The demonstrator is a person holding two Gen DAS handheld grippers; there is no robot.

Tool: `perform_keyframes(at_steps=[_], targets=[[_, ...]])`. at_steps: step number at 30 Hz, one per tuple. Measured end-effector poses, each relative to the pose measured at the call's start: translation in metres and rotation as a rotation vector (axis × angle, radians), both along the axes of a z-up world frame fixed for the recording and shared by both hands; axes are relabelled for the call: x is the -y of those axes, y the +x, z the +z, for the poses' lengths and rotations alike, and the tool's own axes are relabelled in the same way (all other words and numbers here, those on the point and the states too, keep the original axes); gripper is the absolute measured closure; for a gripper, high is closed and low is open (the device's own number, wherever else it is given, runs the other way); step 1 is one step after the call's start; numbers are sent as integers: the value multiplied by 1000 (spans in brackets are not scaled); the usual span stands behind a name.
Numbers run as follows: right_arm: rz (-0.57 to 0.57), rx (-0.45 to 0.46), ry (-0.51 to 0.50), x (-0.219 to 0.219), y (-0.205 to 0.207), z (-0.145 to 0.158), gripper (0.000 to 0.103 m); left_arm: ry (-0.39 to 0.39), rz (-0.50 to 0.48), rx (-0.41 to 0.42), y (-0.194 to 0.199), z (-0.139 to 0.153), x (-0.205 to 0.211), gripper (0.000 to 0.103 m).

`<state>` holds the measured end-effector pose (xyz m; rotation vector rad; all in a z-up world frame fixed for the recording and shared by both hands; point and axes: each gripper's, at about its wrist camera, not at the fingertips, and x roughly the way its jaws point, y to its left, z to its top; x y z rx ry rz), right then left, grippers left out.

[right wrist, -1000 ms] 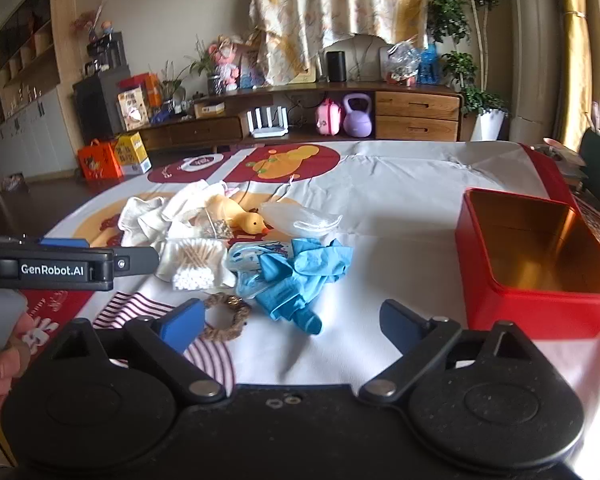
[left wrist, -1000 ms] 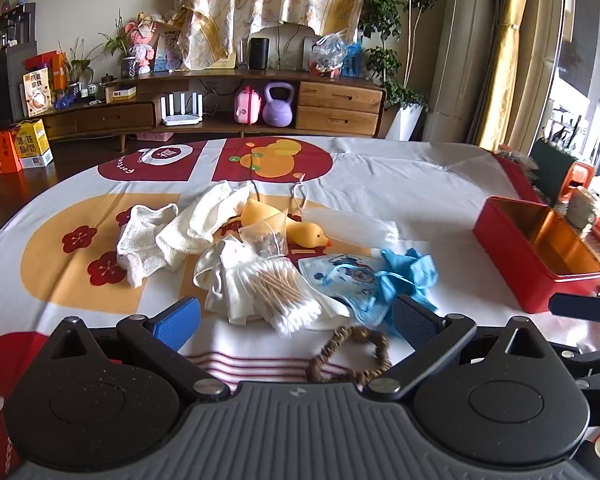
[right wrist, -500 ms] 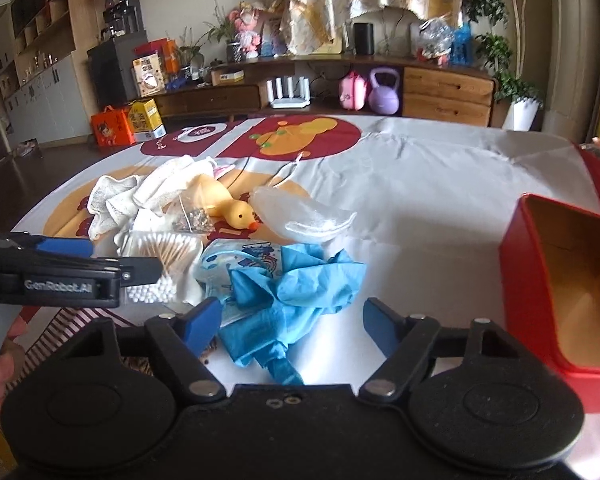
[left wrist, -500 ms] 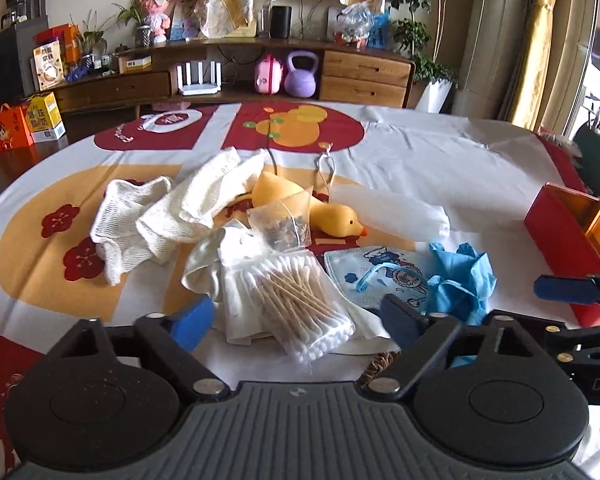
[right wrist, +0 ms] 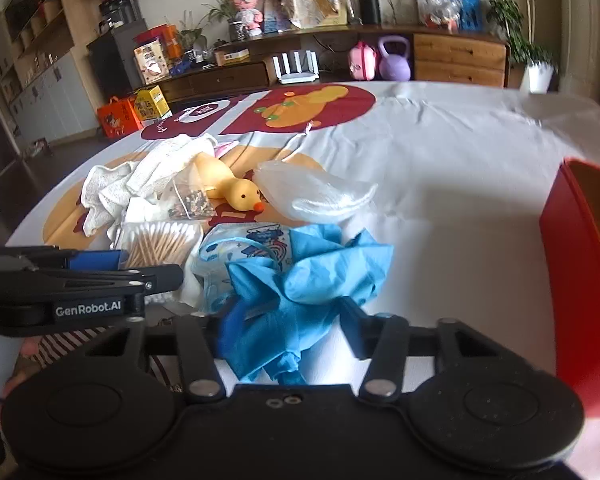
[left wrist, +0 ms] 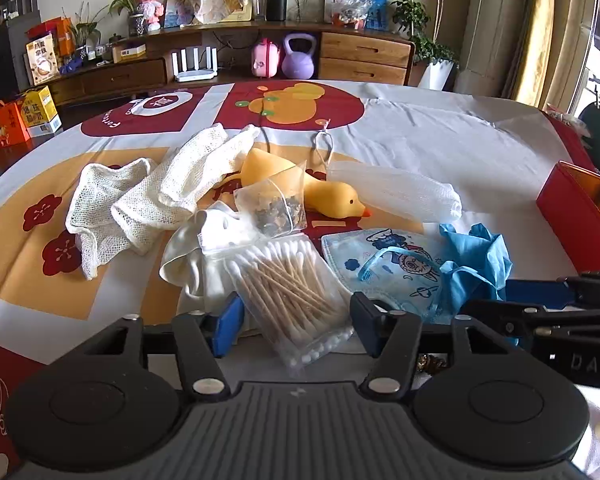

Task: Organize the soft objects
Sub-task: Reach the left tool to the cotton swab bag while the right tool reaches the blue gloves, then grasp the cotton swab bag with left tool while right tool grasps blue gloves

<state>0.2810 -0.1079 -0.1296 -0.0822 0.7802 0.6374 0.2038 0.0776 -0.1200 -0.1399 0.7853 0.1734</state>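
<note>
Sorting is barely starting: left gripper (left wrist: 296, 316) is closing around the cotton-swab bag (left wrist: 288, 284), right gripper (right wrist: 288, 320) around the blue glove (right wrist: 312, 272), neither visibly clamped, red box (right wrist: 572, 264) off to its right holding nothing that shows.

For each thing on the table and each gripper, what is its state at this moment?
Left gripper: jaws just closing around the bag of cotton swabs, grip not sure.
Right gripper: jaws just closing around the blue glove, grip not sure.
Rubber duck: lying on its side.
Tea bag: leaning on the duck.
Mesh cloth: crumpled.
Face mask: lying flat, partly under the glove.
Red box: open.
</note>
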Motion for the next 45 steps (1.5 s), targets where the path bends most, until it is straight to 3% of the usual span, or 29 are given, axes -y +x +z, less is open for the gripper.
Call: perform_keyframes(at_steps=[10,13,28,45], targets=[[-51,-50,76,15,-1,1,95,-42,15,15,-7,6,-4,64],[-64,-38,74,18,-3,4,100,-41,10,21,-9,10,-5,67],[-110,72,94,46,-32,42,102,-83,-4,89,-36,47,-1,69],[-113,165,158,93,-59,107,102,-124,-170,182,-53,117,55,69]])
